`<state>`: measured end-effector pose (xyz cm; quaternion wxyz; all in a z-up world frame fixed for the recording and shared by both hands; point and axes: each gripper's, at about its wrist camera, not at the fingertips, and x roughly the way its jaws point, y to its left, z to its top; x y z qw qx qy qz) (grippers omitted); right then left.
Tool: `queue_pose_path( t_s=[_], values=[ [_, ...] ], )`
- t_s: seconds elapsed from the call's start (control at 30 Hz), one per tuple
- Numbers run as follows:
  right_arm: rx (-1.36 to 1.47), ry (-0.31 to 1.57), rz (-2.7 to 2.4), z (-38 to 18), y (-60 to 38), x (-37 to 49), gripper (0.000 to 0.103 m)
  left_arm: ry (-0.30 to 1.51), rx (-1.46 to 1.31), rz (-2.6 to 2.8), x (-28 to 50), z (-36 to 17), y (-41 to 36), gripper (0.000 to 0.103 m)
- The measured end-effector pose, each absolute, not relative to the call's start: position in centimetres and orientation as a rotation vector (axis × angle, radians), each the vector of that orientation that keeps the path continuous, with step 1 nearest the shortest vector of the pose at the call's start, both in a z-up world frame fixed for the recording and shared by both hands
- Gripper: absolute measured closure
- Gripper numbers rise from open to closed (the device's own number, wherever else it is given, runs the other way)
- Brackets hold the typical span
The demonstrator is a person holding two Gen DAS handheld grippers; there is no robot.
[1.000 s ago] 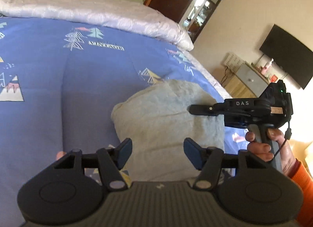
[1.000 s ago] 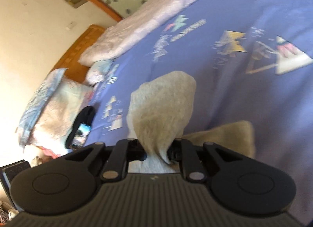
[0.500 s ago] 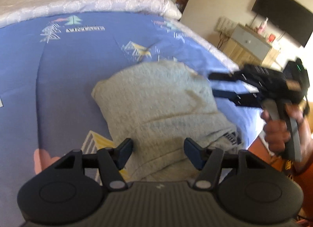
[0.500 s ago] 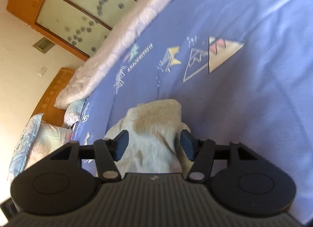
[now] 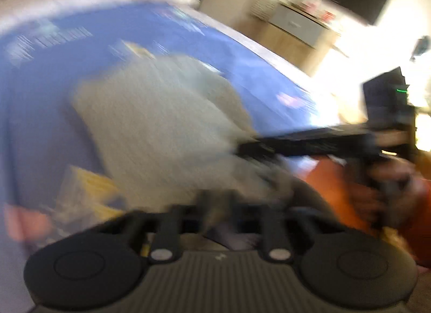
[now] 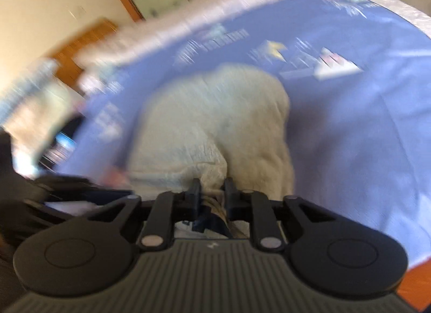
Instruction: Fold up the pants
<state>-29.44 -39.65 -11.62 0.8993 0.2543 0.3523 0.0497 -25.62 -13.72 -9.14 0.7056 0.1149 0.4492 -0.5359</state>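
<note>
While both views are smeared with motion blur, I can still read what has changed: half a second ago both claws stood wide over the grey sweatpants (image 5: 161, 124), and now both have just been closing on the near edge of the cloth. My left claw (image 5: 215, 205) has its jaws brought right together, and a thin pinch of grey fabric seems to rise from between them, though the blur keeps me from being sure how much is caught. My right claw (image 6: 211, 191) is narrow, with a bunched fold of the pale fabric and what looks like a drawstring squeezed between its pads.

The sweatpants (image 6: 215, 124) lie as a rounded bundle, seemingly already folded at least once, on the blue printed bedspread (image 6: 363, 137), near the bed's near edge, with the far end pointing toward the white quilt (image 6: 215, 8) at the head of the bed. From the left view I can see the right claw reaching in from the right to the same near edge, with the person's hand (image 5: 377, 194) on its handle beside an orange sleeve (image 5: 336, 183).

I take this as the start of another fold: with both near corners gripped, I would expect to lift and carry that edge over toward the far end. The left pinch looks thin and could slip.
</note>
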Motion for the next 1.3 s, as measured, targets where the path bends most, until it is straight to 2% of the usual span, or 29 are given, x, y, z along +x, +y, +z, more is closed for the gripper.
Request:
queue_pose_path(
  t_s=[0.1,0.2,0.27,0.4,0.47,0.53,0.67,1.3],
  values=[
    [0.647,0.718,0.099,-12.7,-41.4,-29.4,0.083,0.995,0.362,-1.191,-26.9,-9.8,-14.4,0.097],
    [0.640,0.721,0.102,-12.5,-41.5,-29.2,0.082,0.945,0.344,-1.176,-26.8,-8.8,-14.0,0.095],
    [0.638,0.722,0.104,-12.2,-41.5,-29.2,0.080,0.912,0.322,-1.159,-26.5,-7.6,-13.6,0.081],
    [0.681,0.679,0.109,-11.1,-41.7,-30.2,0.069,0.869,0.294,-1.113,-25.6,-5.9,-12.9,0.075],
    [0.669,0.658,0.088,-10.3,-41.9,-30.5,0.068,0.851,0.287,-1.066,-24.9,-5.4,-13.2,0.067],
    [0.656,0.633,0.064,-9.7,-42.1,-30.6,0.068,0.840,0.274,-1.032,-24.2,-4.8,-13.3,0.065],
    [0.654,0.601,0.037,-9.1,-42.6,-30.3,0.068,0.823,0.258,-0.925,-22.9,-4.0,-14.0,0.055],
    [0.544,0.674,0.015,-10.5,-39.3,-28.6,0.068,0.836,0.350,-0.752,-21.7,-7.0,-16.4,0.051]
  ],
)
